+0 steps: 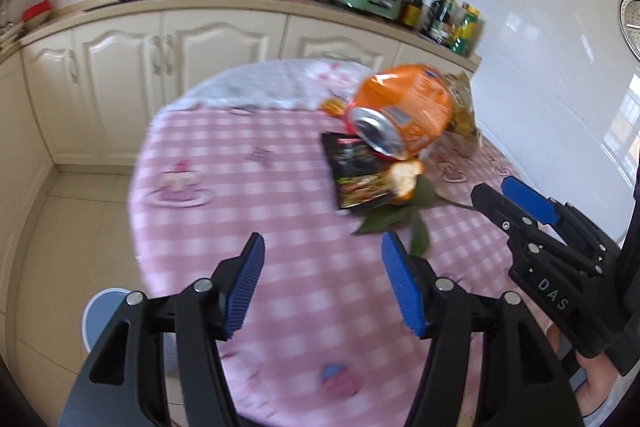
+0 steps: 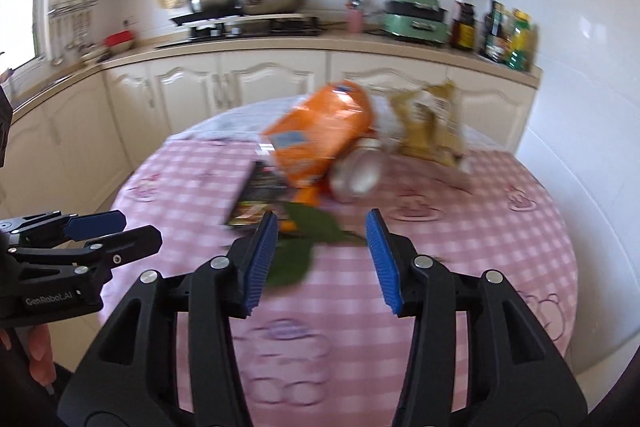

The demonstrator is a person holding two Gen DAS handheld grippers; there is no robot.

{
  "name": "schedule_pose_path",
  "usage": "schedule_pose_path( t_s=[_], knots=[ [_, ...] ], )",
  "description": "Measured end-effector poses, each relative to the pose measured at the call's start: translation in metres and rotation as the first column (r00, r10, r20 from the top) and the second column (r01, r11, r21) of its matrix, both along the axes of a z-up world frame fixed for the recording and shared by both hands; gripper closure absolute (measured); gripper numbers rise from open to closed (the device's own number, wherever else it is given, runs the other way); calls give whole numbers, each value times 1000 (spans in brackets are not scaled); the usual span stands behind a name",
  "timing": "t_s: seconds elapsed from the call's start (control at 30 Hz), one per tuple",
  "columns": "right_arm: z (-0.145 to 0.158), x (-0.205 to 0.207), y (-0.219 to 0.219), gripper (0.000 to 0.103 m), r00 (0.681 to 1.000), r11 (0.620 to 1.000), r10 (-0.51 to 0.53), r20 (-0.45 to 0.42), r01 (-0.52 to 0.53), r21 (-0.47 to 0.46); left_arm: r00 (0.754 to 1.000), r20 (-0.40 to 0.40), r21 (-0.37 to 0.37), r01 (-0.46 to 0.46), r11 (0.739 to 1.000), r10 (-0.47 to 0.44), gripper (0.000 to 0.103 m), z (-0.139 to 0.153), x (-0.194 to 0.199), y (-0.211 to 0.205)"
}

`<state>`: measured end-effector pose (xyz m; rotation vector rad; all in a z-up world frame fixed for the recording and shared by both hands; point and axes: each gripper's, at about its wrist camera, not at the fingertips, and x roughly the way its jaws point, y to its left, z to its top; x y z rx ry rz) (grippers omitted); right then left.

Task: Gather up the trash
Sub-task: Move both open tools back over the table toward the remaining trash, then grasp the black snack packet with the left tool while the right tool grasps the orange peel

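I'm hovering both tongs, left tongs (image 1: pixel 322 281) and right tongs (image 2: pixel 322 259), spread wide and empty, over the pink-checked counter (image 1: pixel 288 307); trash heap (image 1: pixel 400 131) lying far side, kitchen cabinets (image 1: pixel 168 67) behind. Housings reading "DAS", "GenRobot.AI".

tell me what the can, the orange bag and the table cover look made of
Can: bare silvery metal, probably aluminium, with a shiny end.
Orange bag: thin glossy printed plastic film, crinkled.
Table cover: pink checked sheet; cloth or vinyl, the blur leaves it open.
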<state>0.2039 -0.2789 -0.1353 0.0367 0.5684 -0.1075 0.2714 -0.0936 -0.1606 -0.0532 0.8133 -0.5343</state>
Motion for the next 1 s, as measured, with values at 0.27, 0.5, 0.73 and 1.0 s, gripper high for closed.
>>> schedule_pose_path(
  t_s=[0.27,0.5,0.73,1.0],
  knots=[
    [-9,17,-32,50,1000,998,-11,-20,12,58,999,-54,32,1,999,1,43,-12,45,-46],
    [-14,34,-40,42,998,995,6,-70,1,103,997,-80,85,25,996,-18,43,-20,68,-77],
    [-20,44,-35,40,995,995,22,-97,-12,103,997,-77,113,22,993,-13,53,-27,80,-85],
    [-19,52,-21,39,993,995,50,-106,-39,96,999,-35,93,18,995,-15,80,-22,67,-68]
  ],
)
